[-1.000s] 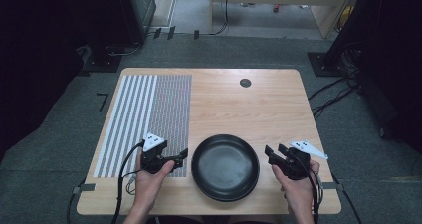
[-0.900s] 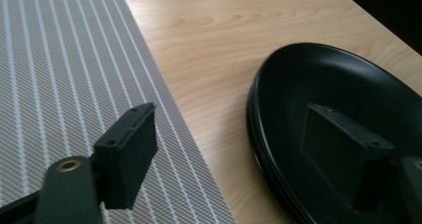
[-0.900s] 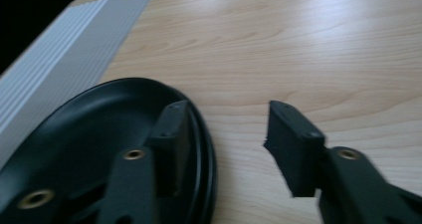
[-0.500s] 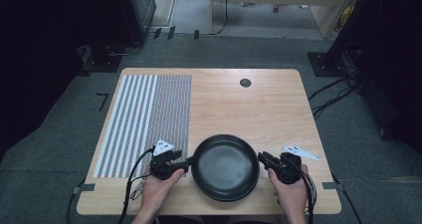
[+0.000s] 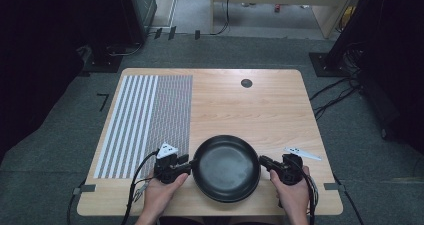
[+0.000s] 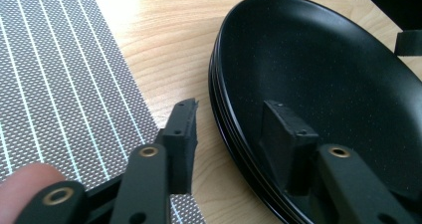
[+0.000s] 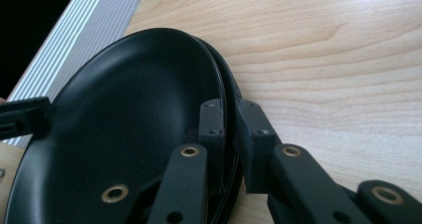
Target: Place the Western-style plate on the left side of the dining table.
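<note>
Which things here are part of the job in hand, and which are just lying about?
In the job: plates; left gripper, its fingers astride the rim; right gripper, shut on the rim.
Lying about: striped mat; round black grommet; table.

Counting now: two black plates [image 7: 124, 134] stacked in the lower middle of the high view, their two rims showing apart in the right gripper view. Two grippers, the left gripper [image 5: 189, 164] and the right gripper [image 5: 262, 161], one at each side of the stack. One striped placemat [image 5: 147, 117] at centre left, one wooden table [image 5: 260, 112], one round black grommet [image 5: 246, 83] at upper centre.
</note>
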Demonstrator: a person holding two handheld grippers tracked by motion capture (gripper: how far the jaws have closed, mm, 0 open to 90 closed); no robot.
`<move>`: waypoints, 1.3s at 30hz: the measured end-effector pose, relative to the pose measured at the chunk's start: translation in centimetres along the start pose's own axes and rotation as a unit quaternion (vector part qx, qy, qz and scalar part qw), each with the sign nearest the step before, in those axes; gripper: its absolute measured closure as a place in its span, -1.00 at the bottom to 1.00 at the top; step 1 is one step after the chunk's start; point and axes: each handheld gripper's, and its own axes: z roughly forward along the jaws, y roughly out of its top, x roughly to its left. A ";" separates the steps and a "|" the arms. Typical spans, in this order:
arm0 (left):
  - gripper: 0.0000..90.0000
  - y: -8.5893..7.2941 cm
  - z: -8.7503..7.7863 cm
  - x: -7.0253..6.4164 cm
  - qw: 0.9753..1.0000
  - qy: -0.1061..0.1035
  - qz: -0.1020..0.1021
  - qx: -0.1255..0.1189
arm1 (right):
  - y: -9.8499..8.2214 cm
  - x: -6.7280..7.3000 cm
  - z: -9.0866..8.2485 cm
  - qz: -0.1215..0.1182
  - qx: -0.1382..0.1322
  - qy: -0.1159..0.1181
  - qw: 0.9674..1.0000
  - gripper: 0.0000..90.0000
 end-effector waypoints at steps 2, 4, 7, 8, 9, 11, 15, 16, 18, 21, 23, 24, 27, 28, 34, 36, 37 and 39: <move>0.41 0.0 0.0 -0.1 1.000 -0.004 0.004 0.002 | -0.1 -0.1 0.0 0.007 -0.001 0.008 1.000 0.86; 0.45 -0.1 0.1 -0.1 1.000 -0.006 0.006 0.004 | -0.1 -0.1 0.1 0.011 -0.001 0.010 1.000 0.86; 0.46 -0.2 0.1 -0.2 1.000 -0.006 0.008 0.007 | -0.2 -0.3 0.1 0.020 0.001 0.013 1.000 0.87; 0.47 -0.2 0.1 -0.2 1.000 -0.007 0.009 0.008 | -0.2 -0.3 0.2 0.026 0.003 0.017 1.000 0.87; 0.48 -0.2 0.1 -0.2 1.000 -0.008 0.010 0.008 | -0.3 -0.4 0.3 0.032 0.009 0.022 0.999 0.87; 0.49 -0.2 0.1 -0.2 1.000 -0.009 0.009 0.008 | -0.3 -0.5 0.3 0.033 0.010 0.023 0.999 0.87; 0.50 -0.2 0.2 -0.2 1.000 -0.013 0.008 0.013 | -0.3 -0.5 0.5 0.036 0.015 0.028 0.999 0.88; 0.50 -0.2 0.2 -0.2 1.000 -0.015 0.007 0.015 | -0.3 -0.5 0.5 0.037 0.016 0.028 0.999 0.89; 0.51 -0.2 0.2 -0.3 1.000 -0.017 0.005 0.016 | -0.4 -0.6 0.5 0.042 0.016 0.029 0.999 0.90; 0.52 -0.2 0.2 -0.3 1.000 -0.022 0.003 0.017 | -0.4 -0.7 0.5 0.054 0.017 0.033 0.998 0.91; 0.54 -0.2 0.2 -0.3 1.000 -0.021 0.002 0.018 | -0.4 -0.8 0.5 0.059 0.017 0.034 0.998 0.91; 0.56 -0.2 0.2 -0.3 1.000 -0.021 0.001 0.018 | -0.4 -0.8 0.5 0.059 0.016 0.034 0.998 0.91; 0.58 -0.2 0.2 -0.3 1.000 -0.020 0.000 0.018 | -0.4 -0.8 0.5 0.059 0.016 0.035 0.997 0.92; 0.58 -0.2 0.2 -0.3 1.000 -0.020 -0.001 0.019 | -0.4 -0.8 0.5 0.062 0.016 0.035 0.997 0.92; 0.62 -0.2 0.2 0.2 0.999 -0.034 -0.021 0.016 | -0.7 -0.9 0.5 0.074 0.005 0.039 0.996 0.93; 0.63 -0.2 0.2 0.2 0.999 -0.036 -0.022 0.016 | -0.8 -0.8 0.5 0.076 0.002 0.036 0.997 0.93; 0.63 -0.2 0.2 0.2 0.999 -0.036 -0.023 0.017 | -0.8 -0.7 0.5 0.074 0.000 0.032 0.997 0.93; 0.63 -0.2 0.2 0.3 0.999 -0.039 -0.025 0.019 | -0.9 -0.7 0.5 0.073 -0.002 0.031 0.997 0.93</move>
